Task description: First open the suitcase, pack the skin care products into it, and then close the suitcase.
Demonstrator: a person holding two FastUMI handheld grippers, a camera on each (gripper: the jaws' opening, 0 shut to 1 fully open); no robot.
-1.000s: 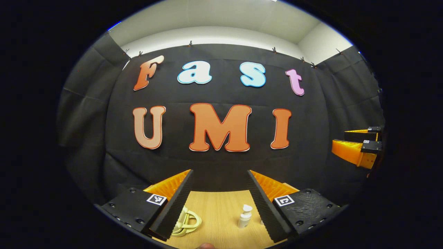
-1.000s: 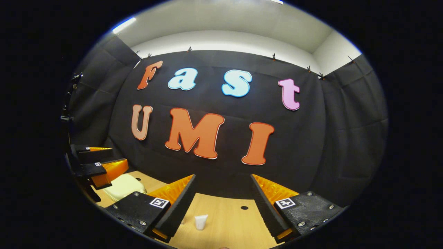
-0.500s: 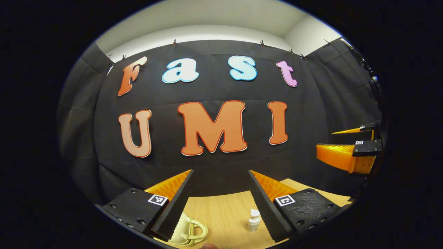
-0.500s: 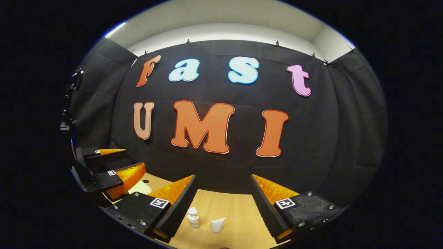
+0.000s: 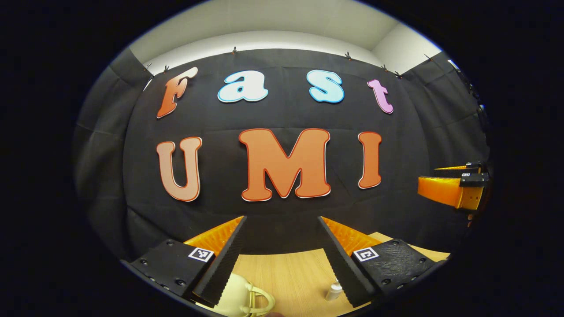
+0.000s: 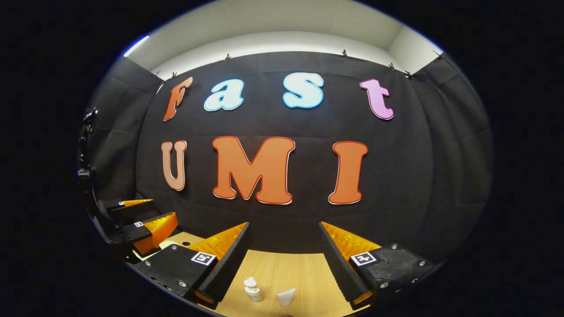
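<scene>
Suitcase (image 5: 238,297), cream, handle toward the camera, lies on the wooden table (image 5: 291,275) under the left gripper (image 5: 282,259), nearer it than the right gripper (image 6: 284,264); both grippers are wide and hold nothing.

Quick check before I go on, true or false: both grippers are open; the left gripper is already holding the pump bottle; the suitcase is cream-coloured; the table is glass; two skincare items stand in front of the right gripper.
1. Both grippers are open: true. The left gripper and right gripper have their jaws spread with nothing between them.
2. Left gripper holds the pump bottle: false. It stands free on the table.
3. The suitcase is cream-coloured: true.
4. The table is glass: false. It is light wood.
5. Two items stand before the right gripper: true, the pump bottle and a white tube.
</scene>
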